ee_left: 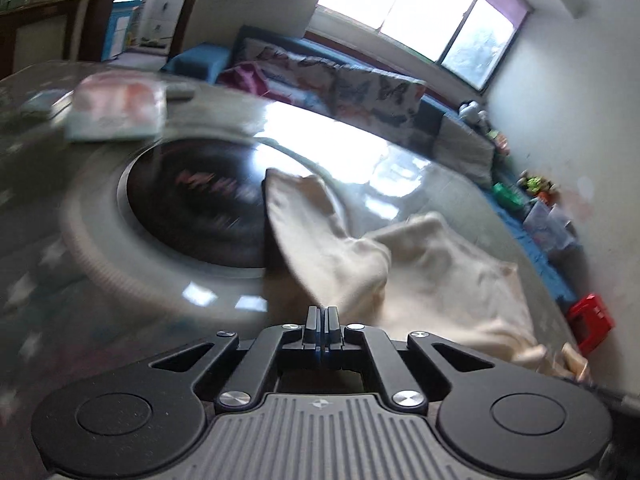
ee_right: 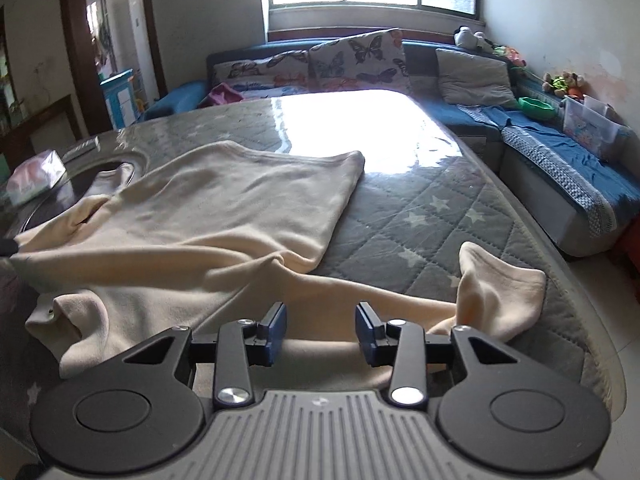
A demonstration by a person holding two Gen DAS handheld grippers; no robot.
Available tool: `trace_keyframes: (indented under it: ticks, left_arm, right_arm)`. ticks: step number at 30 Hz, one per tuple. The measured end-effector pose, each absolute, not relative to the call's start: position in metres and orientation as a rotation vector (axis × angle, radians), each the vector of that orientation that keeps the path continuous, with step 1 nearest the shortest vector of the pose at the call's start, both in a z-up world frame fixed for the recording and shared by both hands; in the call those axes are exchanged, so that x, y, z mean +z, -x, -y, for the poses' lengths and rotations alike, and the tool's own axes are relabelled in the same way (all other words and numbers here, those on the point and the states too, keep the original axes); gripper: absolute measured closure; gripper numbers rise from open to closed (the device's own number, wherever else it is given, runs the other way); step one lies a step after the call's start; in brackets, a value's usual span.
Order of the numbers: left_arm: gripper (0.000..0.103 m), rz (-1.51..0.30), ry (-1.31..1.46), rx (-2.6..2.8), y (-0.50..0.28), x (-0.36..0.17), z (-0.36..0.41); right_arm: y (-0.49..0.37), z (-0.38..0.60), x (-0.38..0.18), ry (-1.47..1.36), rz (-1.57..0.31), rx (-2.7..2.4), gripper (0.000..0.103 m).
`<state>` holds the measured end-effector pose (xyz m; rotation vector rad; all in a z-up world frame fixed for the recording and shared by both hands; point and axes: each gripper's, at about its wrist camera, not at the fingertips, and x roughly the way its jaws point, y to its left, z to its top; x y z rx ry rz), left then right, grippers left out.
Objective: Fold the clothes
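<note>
A cream long-sleeved top [ee_right: 224, 216] lies spread on the grey star-quilted table [ee_right: 440, 208]. One sleeve [ee_right: 496, 296] ends in a raised cuff at the right, near the table's edge. My right gripper [ee_right: 321, 320] is open, just above the sleeve's near part, holding nothing. In the left wrist view my left gripper [ee_left: 321, 314] is shut on a fold of the cream top [ee_left: 400, 264], lifted from the table; the picture is blurred by motion.
A round black induction plate [ee_left: 200, 208] is set in the table at the left, with a tissue pack [ee_right: 36, 178] beside it. A blue corner sofa [ee_right: 560, 152] with cushions, toys and a plastic box runs behind and to the right.
</note>
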<state>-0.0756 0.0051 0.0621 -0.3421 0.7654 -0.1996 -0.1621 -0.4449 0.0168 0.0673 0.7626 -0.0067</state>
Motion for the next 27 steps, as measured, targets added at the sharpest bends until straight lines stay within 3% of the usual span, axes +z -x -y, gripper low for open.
trace_keyframes:
  ticks: [8, 14, 16, 20, 25, 27]
  left_arm:
    - [0.101, -0.854, 0.272, -0.215, 0.09, 0.059, -0.013]
    - [0.097, -0.782, 0.115, -0.266, 0.077, 0.083, 0.009]
    - [0.086, -0.757, 0.084, -0.285, 0.067, 0.089, 0.017]
    - [0.08, -0.709, 0.023, -0.33, 0.036, 0.09, 0.043]
    - [0.059, -0.676, -0.067, -0.389, -0.006, 0.078, 0.084]
    - [0.058, -0.684, -0.094, -0.396, -0.025, 0.07, 0.097]
  right_arm:
    - [0.152, 0.446, 0.029, -0.052, -0.763, 0.045, 0.064]
    - [0.127, 0.449, 0.038, -0.039, -0.746, 0.07, 0.064]
    - [0.116, 0.449, 0.038, -0.032, -0.742, 0.078, 0.064]
    - [0.096, 0.442, 0.037, -0.014, -0.74, 0.1, 0.064]
    - [0.072, 0.434, 0.033, -0.005, -0.742, 0.121, 0.064]
    - [0.064, 0.43, 0.032, 0.0, -0.742, 0.123, 0.062]
